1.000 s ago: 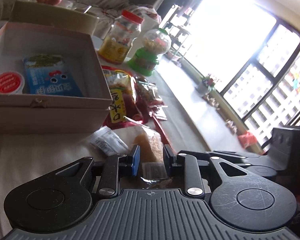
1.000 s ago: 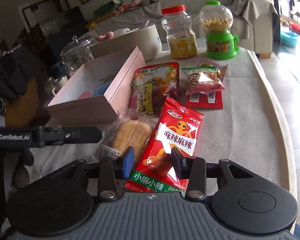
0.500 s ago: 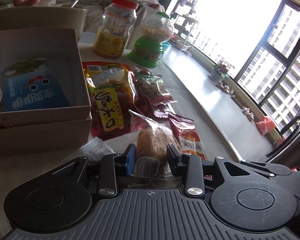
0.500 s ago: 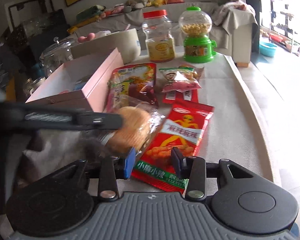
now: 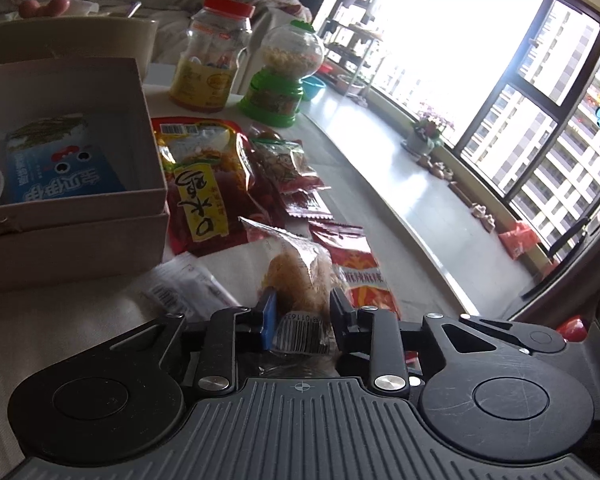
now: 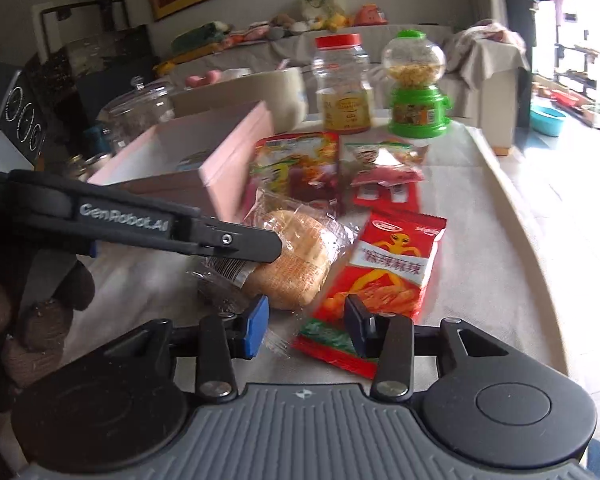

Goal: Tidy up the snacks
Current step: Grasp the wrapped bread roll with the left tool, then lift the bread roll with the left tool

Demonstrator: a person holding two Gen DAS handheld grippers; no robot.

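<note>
Clear-wrapped round golden bread bun [image 5: 300, 280] sits pinched at its barcode end between the fingers of the left gripper [image 5: 302, 314], lifted a bit off the white tablecloth [image 6: 480, 248]. Pokes out forward past the fingertips, toward the far side. Right gripper [image 6: 306, 326] hangs with fingers apart, nothing between them, just near of the bun and the red alien-print chip bag [image 6: 384, 276] lying right of it. Open pink cardboard box [image 6: 204, 160] farther back left, blue snack packet [image 5: 56, 168] inside.
</note>
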